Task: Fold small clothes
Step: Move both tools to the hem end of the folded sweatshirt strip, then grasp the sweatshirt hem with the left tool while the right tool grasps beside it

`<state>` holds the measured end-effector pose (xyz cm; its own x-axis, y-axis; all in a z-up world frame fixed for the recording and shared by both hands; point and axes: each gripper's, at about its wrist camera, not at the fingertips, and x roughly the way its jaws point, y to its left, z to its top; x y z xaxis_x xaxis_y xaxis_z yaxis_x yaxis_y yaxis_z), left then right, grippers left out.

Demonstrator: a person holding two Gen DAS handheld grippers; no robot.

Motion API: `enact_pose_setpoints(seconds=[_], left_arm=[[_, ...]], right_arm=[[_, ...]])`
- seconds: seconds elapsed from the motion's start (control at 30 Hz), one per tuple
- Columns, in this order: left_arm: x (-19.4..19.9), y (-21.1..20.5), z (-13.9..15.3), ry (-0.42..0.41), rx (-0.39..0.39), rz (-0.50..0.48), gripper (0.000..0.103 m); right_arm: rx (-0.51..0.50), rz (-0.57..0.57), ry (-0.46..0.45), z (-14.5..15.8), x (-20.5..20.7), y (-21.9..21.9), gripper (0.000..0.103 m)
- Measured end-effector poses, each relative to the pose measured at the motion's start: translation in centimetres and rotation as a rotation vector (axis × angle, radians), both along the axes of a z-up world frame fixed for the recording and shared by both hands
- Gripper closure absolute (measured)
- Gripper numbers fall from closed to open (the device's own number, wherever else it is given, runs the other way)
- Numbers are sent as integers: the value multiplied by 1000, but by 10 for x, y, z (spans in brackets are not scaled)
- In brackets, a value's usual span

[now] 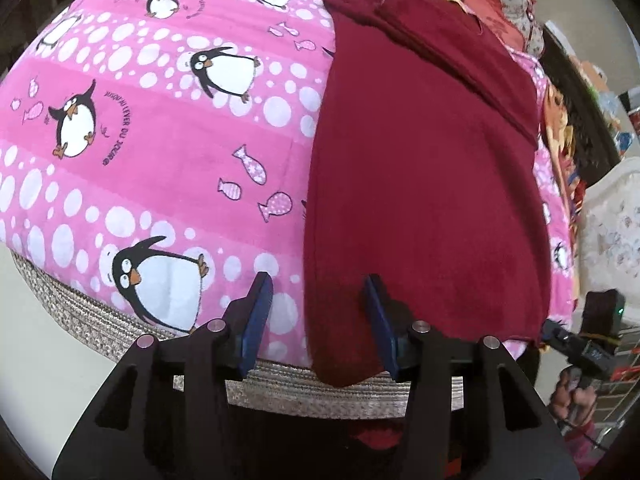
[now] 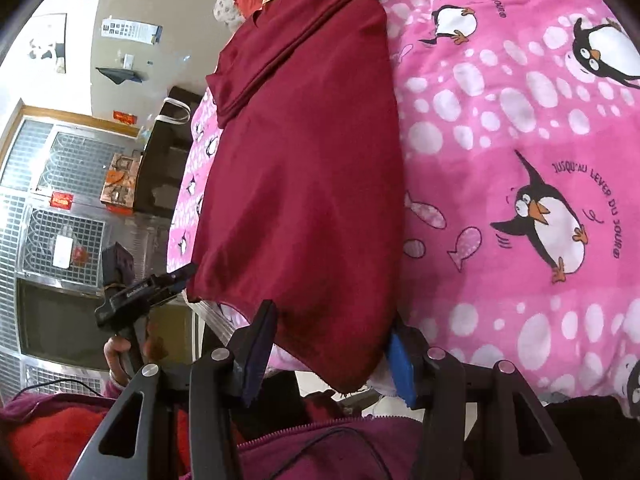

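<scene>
**Maroon garment lies flat, both grippers parted at its near hem**

Maroon garment (image 1: 424, 184) lies spread lengthwise on a pink penguin-print blanket (image 1: 160, 120), its far end folded over in a thick band, its near hem hanging a little over the blanket's edge. The left gripper (image 1: 318, 328) stands partly open at the hem's left corner: one blue pad sits over the pink blanket, the other over the cloth, and neither presses on it. The right gripper (image 2: 332, 352) is likewise partly open, its jaws straddling the hem's other corner with the fabric between them but not pinched. A pile of other clothes (image 1: 492, 4) sits beyond the garment's far end. A woven mat (image 1: 80, 320) shows under the blanket's edge.
</scene>
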<state>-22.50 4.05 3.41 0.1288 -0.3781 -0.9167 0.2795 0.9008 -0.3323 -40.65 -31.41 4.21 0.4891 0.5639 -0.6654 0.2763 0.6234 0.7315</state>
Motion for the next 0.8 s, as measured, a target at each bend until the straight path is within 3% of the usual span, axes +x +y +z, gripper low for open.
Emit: enact_pose_setpoints(seconds=[0.6,0.8], left_arm=[[-7,-17,-7,-5,25,-2,55],[-10,-21,-9,5,-3,-8,41]], right_arm=[[10,-1,1,-1,7,-2,57],[-9,30,-14,1,13,4,65]])
